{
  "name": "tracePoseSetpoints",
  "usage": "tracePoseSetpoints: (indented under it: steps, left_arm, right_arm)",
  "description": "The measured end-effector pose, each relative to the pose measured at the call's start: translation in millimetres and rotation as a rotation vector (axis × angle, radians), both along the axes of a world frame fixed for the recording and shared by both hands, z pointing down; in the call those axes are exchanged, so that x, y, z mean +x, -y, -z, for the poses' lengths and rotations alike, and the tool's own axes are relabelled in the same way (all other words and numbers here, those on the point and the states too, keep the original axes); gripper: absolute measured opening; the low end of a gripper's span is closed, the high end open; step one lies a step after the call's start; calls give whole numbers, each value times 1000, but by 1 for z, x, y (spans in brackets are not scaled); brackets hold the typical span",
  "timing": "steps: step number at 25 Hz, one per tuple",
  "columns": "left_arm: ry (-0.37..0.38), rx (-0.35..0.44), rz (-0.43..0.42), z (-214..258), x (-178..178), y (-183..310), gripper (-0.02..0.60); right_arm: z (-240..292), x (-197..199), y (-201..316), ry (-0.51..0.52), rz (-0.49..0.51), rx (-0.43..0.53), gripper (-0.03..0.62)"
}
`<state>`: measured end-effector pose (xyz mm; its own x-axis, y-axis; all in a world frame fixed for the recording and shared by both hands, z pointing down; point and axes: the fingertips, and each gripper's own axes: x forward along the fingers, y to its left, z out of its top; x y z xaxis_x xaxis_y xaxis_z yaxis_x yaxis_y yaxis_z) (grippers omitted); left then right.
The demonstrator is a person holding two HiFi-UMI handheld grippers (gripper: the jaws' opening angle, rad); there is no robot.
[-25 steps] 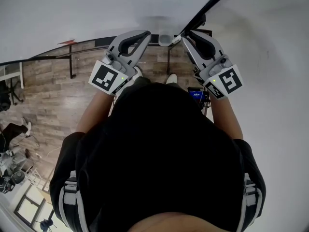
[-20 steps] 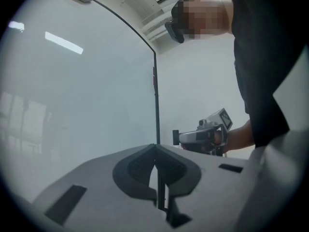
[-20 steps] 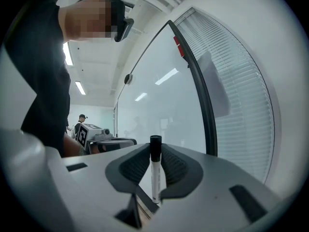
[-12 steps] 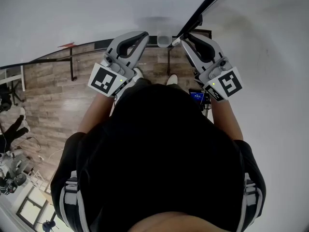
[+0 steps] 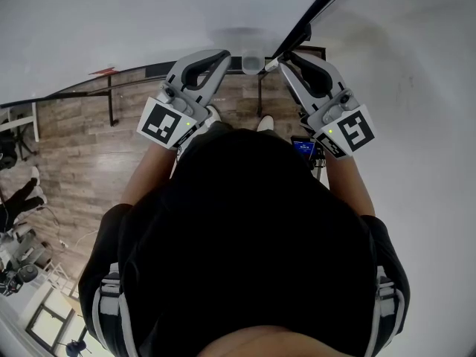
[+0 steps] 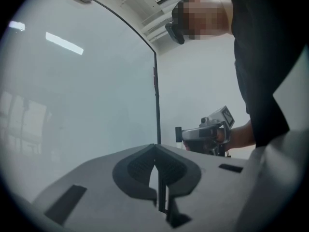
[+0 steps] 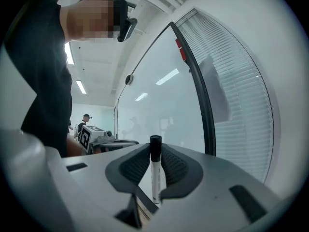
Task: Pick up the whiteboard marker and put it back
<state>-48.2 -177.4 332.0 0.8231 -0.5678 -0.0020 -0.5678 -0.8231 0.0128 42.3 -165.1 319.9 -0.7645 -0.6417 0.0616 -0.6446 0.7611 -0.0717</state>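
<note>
Hardly anything has shifted over the last second: the right gripper (image 7: 155, 151) has edged slightly toward the whiteboard (image 7: 159, 100), and the left gripper (image 6: 155, 148) has barely stirred. Nearest the head camera, both forearms reach forward from a black-shirted torso. Each hand wraps a smooth grey plastic handle that carries a cube with square black-and-white markers. The right tongs' ribbed dark pads are clamped on the whiteboard marker (image 7: 155, 178), a slim white cylinder with a black cap. It stands upright, cap uppermost and poking above the jaw tips, just in front of the whiteboard. The left tongs are pressed together at the tips with nothing between them, also pointing at the whiteboard. That board is glossy and pale, with a thin dark frame. Past its edge hang slatted blinds (image 7: 241, 95).
</note>
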Motion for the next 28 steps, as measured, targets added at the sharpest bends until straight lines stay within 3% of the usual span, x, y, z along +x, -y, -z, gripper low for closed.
tracePoseSetpoints:
  steps: [17, 28]
  left_arm:
    - [5, 2, 31, -12, -12, 5, 5]
    - [-7, 10, 31, -18, -11, 8, 5]
  right_arm:
    - [-4, -11, 13, 7, -9, 9, 69]
    - [-39, -24, 29, 0, -9, -3, 69]
